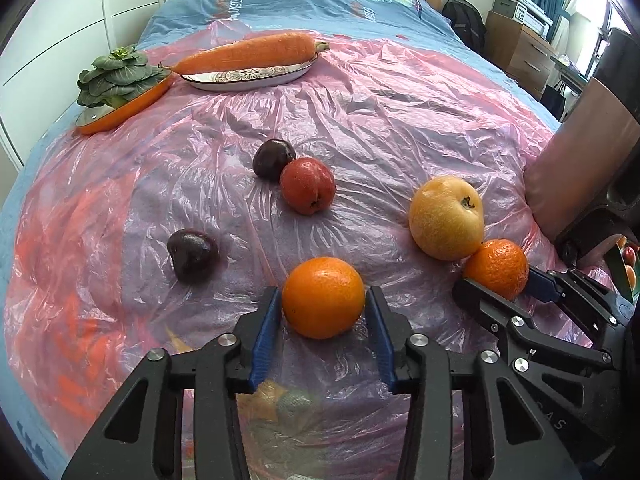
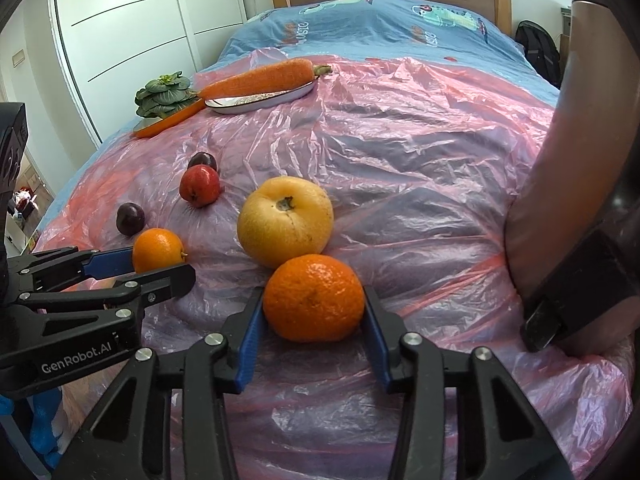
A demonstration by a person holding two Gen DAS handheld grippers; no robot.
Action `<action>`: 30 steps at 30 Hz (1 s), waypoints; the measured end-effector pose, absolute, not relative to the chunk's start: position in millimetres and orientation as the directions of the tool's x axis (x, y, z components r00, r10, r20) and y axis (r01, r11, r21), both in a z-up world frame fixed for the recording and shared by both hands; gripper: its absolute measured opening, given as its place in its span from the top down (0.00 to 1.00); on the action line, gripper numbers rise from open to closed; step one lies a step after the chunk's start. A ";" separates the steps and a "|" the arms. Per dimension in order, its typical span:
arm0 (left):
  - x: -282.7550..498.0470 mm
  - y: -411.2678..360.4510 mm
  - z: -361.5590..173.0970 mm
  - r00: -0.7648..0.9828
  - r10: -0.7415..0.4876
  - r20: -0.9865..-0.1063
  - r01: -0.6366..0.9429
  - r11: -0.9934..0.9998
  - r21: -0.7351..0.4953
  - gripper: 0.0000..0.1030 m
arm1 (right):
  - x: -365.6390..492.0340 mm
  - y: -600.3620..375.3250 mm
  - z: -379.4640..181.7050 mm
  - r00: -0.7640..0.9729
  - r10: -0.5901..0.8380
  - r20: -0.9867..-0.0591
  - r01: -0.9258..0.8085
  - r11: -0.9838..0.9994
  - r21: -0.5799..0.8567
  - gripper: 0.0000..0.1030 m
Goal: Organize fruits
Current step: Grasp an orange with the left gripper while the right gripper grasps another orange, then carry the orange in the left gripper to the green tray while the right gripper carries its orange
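My left gripper (image 1: pixel 323 306) is shut on an orange (image 1: pixel 323 297) that rests on the pink plastic sheet (image 1: pixel 400 120); the same gripper (image 2: pixel 160 266) and orange (image 2: pixel 158 250) show in the right wrist view. My right gripper (image 2: pixel 314 312) is shut on a tangerine (image 2: pixel 314 298), which touches a yellow apple (image 2: pixel 285 221) behind it. That gripper (image 1: pixel 500 284), tangerine (image 1: pixel 496 268) and apple (image 1: pixel 446 217) show in the left wrist view. A red fruit (image 1: pixel 307 185) touches a dark plum (image 1: pixel 273 159). A second dark plum (image 1: pixel 193 255) lies alone at the left.
At the back, a carrot (image 1: pixel 248 53) lies on an oval white plate (image 1: pixel 248 79), and a leafy green (image 1: pixel 116 78) sits on an orange dish (image 1: pixel 124 110). The sheet covers a blue bed (image 1: pixel 300 4). A pink-sleeved arm (image 2: pixel 560 200) is at the right.
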State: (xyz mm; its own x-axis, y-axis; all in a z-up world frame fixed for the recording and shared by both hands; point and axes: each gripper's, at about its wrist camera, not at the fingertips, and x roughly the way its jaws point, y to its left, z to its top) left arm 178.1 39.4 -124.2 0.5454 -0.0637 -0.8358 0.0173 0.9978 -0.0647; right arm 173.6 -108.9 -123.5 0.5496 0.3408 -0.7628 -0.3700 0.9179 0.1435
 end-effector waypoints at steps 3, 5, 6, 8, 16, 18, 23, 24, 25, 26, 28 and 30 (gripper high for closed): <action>177.8 39.3 -124.9 0.545 -0.061 -0.836 0.019 0.998 -0.060 0.67 | 174.6 -107.8 -124.4 0.547 0.338 -0.766 -0.372 0.918 0.139 0.29; 176.9 38.0 -124.2 0.545 -0.054 -0.836 0.021 0.998 -0.051 0.67 | 174.8 -107.6 -125.3 0.545 0.340 -0.767 -0.373 0.917 0.141 0.29; 176.8 37.7 -123.5 0.545 -0.053 -0.837 0.020 0.999 -0.050 0.68 | 175.0 -108.0 -125.4 0.543 0.341 -0.767 -0.372 0.917 0.145 0.29; 176.4 37.5 -120.9 0.545 -0.053 -0.837 0.016 0.998 -0.053 0.68 | 175.4 -108.4 -125.2 0.541 0.344 -0.768 -0.370 0.917 0.150 0.30; 166.6 32.4 -98.7 0.572 -0.057 -0.818 0.032 0.998 -0.048 0.68 | 169.6 -108.4 -114.0 0.547 0.344 -0.763 -0.365 0.918 0.153 0.30; 162.8 32.2 -92.5 0.579 -0.060 -0.813 0.032 0.998 -0.050 0.68 | 166.0 -107.3 -109.4 0.549 0.348 -0.760 -0.368 0.917 0.153 0.30; 150.0 32.5 -79.4 0.593 -0.062 -0.803 0.031 0.998 -0.054 0.68 | 155.1 -104.7 -94.1 0.561 0.358 -0.747 -0.381 0.912 0.151 0.30; 147.4 33.2 -77.3 0.595 -0.062 -0.802 0.029 0.998 -0.055 0.68 | 152.2 -104.2 -90.9 0.562 0.361 -0.744 -0.384 0.911 0.152 0.30; 144.9 33.9 -75.6 0.596 -0.061 -0.801 0.027 0.998 -0.056 0.68 | 149.1 -103.8 -87.9 0.564 0.364 -0.742 -0.388 0.909 0.151 0.30; 141.9 34.7 -73.6 0.597 -0.061 -0.800 0.025 0.998 -0.057 0.68 | 145.6 -103.8 -85.2 0.564 0.367 -0.740 -0.391 0.908 0.152 0.30; 136.7 35.1 -70.2 0.599 -0.060 -0.798 0.022 0.998 -0.059 0.68 | 139.2 -103.7 -80.2 0.565 0.373 -0.736 -0.396 0.905 0.155 0.30; 130.3 35.0 -65.9 0.602 -0.058 -0.796 0.022 0.998 -0.056 0.68 | 132.4 -104.5 -75.5 0.564 0.381 -0.733 -0.402 0.902 0.159 0.30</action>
State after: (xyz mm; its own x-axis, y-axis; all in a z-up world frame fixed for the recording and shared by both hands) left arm 130.3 35.0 -65.9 0.6025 -0.0581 -0.7960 0.0222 0.9982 -0.0561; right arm 132.4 -104.5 -75.5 0.5642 0.3807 -0.7326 -0.4017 0.9018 0.1593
